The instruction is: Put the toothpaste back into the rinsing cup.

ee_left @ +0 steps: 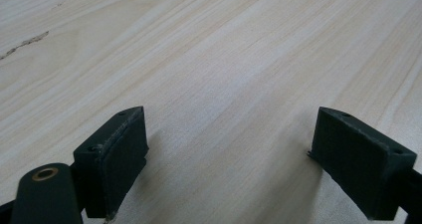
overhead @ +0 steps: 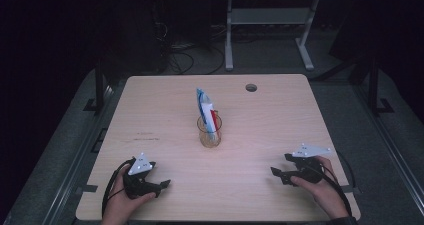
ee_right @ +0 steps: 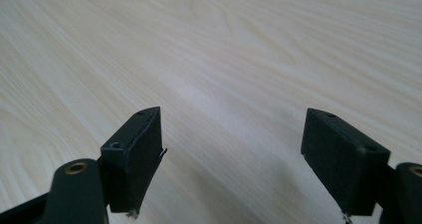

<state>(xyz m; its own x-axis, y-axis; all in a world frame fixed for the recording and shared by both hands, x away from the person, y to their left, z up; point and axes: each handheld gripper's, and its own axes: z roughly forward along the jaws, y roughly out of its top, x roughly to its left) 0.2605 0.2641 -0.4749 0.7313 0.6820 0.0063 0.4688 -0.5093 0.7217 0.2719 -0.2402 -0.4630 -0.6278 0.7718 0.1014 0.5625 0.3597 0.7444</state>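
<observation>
We see glass cup (overhead: pixel 209 135) upright at table (overhead: pixel 150 115) centre, toothpaste tube (overhead: pixel 206 109) standing inside, leaning on rim. Left hand-held gripper (overhead: pixel 159 186) and right hand-held gripper (overhead: pixel 281 176) rest low near front edge, well apart from cup, jaws spread, nothing grasped; we judge both parked.

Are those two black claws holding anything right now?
No. The left gripper and right gripper both stand open over bare table, apart from the cup.

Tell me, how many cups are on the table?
1. A clear cup stands mid-table, holding a toothpaste tube. Nothing seems hidden.
</observation>
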